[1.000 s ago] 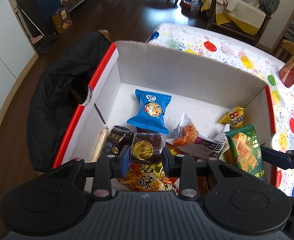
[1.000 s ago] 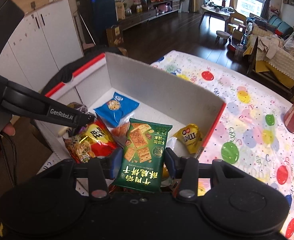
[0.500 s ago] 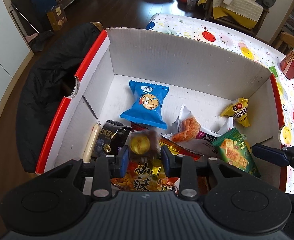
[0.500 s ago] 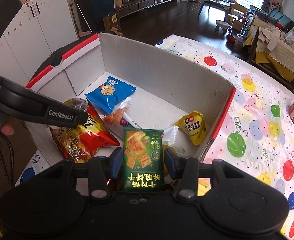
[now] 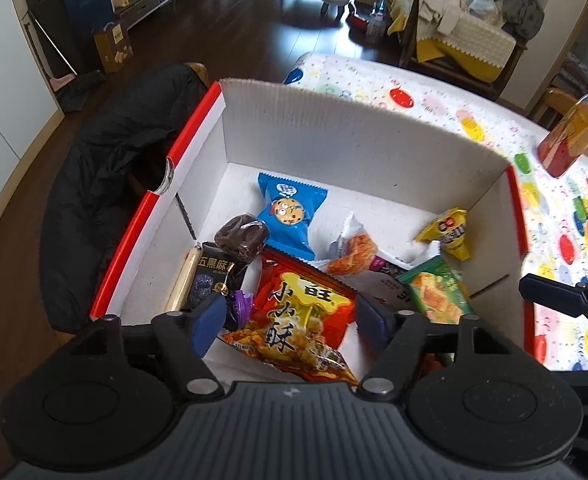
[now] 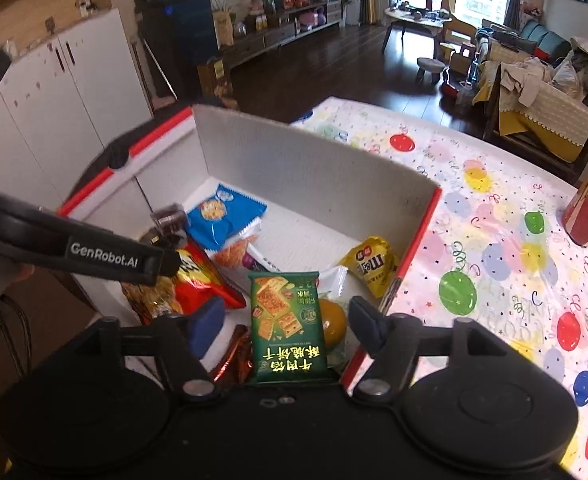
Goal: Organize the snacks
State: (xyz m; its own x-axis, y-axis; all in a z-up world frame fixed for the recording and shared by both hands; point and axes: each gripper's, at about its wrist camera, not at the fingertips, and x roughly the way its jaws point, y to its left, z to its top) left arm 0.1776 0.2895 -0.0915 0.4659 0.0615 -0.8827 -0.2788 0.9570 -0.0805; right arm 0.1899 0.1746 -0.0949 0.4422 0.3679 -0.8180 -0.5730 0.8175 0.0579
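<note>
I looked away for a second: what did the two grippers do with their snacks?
The left gripper opened and dropped the brown cake; it now lies in the box beside the blue cookie pack. The right gripper opened too, letting go of the green cracker pack. The other snacks stayed put.

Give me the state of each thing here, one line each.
left tool: open, empty
right tool: open, green cracker pack lies loose between its fingers
brown cake: in the box
blue cookie pack: sealed, lying flat
</note>
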